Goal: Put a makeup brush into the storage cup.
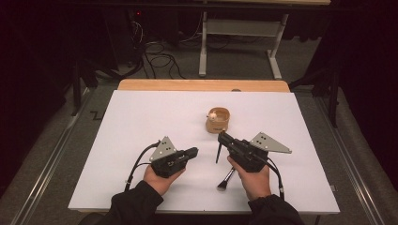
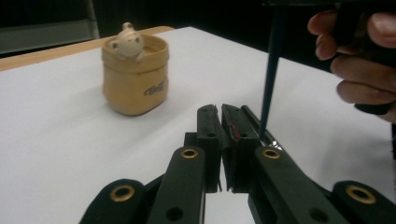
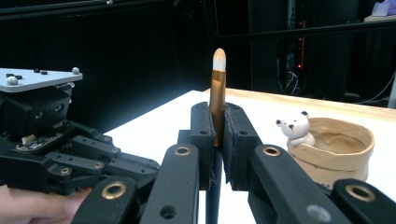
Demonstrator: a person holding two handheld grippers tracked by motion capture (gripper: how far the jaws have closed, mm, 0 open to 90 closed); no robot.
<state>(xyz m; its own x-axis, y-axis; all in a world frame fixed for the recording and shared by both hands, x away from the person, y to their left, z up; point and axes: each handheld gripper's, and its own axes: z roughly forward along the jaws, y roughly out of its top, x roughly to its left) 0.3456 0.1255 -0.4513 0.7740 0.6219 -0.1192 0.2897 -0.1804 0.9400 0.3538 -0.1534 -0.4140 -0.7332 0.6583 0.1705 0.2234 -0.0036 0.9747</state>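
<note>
Dark room, cables on the floor behind, and a white board laid over a wooden table (image 1: 202, 85). Landmark is the little tan pot (image 1: 218, 120) with a bear figure (image 3: 296, 129) perched on its rim, sitting a bit right of the board's middle.

The right gripper (image 1: 224, 138) is just on the near side of the pot, and its jaws are clamped tight on a thin brush (image 3: 217, 100): gold ferrule and pale tip sticking up above the pads, dark handle hanging down below. So the brush's long axis is roughly upright, tilted a little, with its lower end close to the board.

A second, fatter brush (image 1: 226, 179) lies flat on the board, further toward the person from the pot, under that right hand.

The left gripper (image 1: 193, 153) is closed with nothing in it, near-left of the pot.

My guess is the thin brush goes into the pot. The right hand is nearer, and the opening lies just beyond and above the handle's lower end.
</note>
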